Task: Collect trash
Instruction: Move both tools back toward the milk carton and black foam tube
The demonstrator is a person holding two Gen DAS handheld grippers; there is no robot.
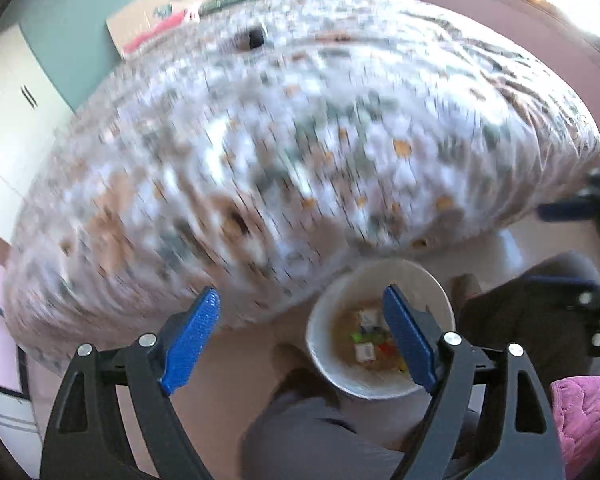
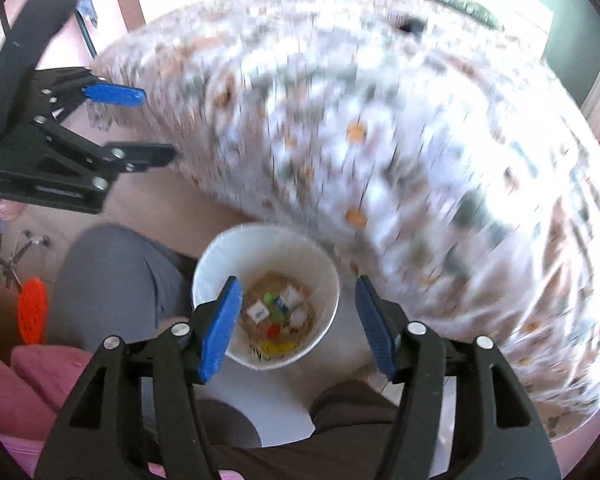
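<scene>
A white trash bin (image 1: 380, 384) stands on the floor beside the bed and holds several small coloured scraps (image 1: 370, 344). It also shows in the right wrist view (image 2: 324, 304), with the scraps (image 2: 276, 316) at its bottom. My left gripper (image 1: 302, 340) is open and empty above the bin's left rim; it also shows in the right wrist view (image 2: 140, 124) at the upper left. My right gripper (image 2: 300, 324) is open and empty right above the bin; it also shows in the left wrist view (image 1: 572, 240) at the right edge.
A bed with a flowered cover (image 1: 280, 140) fills most of both views, blurred by motion. A small dark object (image 1: 256, 38) lies on it near the far side. The person's legs (image 2: 116, 280) stand next to the bin. A pink blanket (image 1: 588, 420) lies close by.
</scene>
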